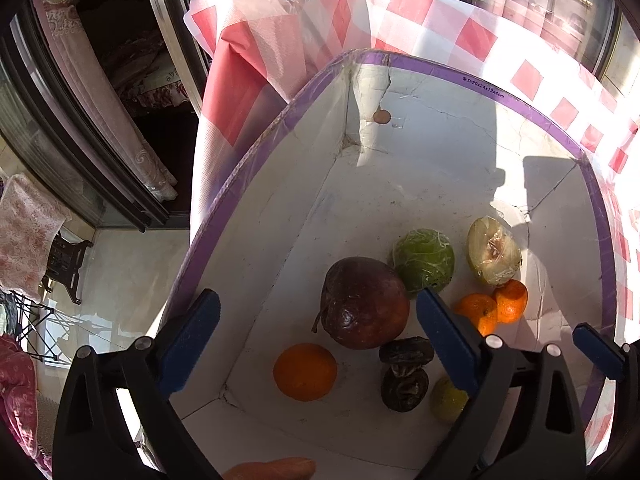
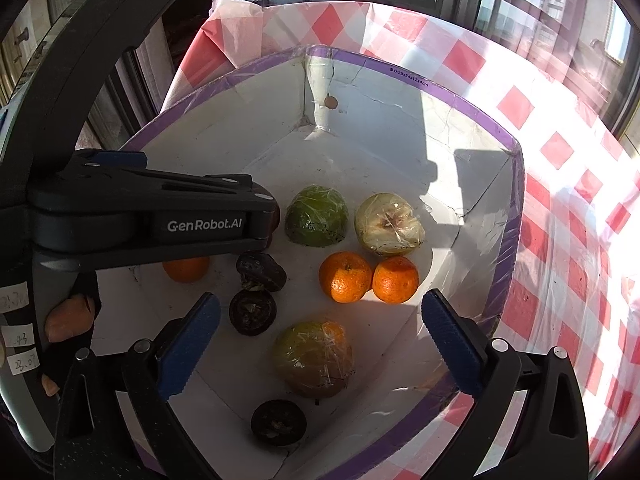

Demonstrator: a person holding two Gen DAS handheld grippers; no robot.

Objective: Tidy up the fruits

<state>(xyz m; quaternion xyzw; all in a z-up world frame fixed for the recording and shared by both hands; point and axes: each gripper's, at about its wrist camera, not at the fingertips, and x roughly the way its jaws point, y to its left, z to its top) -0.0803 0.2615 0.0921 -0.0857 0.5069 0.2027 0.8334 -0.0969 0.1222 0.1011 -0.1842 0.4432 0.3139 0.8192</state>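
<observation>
A white box with a purple rim (image 1: 440,66) (image 2: 404,70) holds the fruit. In the left wrist view it holds a dark red apple (image 1: 364,303), an orange (image 1: 305,372), a wrapped green half fruit (image 1: 424,260), a wrapped cut half (image 1: 494,256), two tangerines (image 1: 494,308) and dark dried fruits (image 1: 406,374). My left gripper (image 1: 318,340) is open and empty above the apple and orange. My right gripper (image 2: 320,336) is open and empty above a wrapped green-orange fruit (image 2: 314,358). The right wrist view also shows the tangerines (image 2: 368,276) and the left gripper's body (image 2: 152,216).
The box sits on a red and white checked tablecloth (image 1: 532,56) (image 2: 568,208). The table's left edge drops to a tiled floor (image 1: 128,272). Windows and a sliding door stand behind. The right gripper's finger (image 1: 596,348) shows at the left view's right edge.
</observation>
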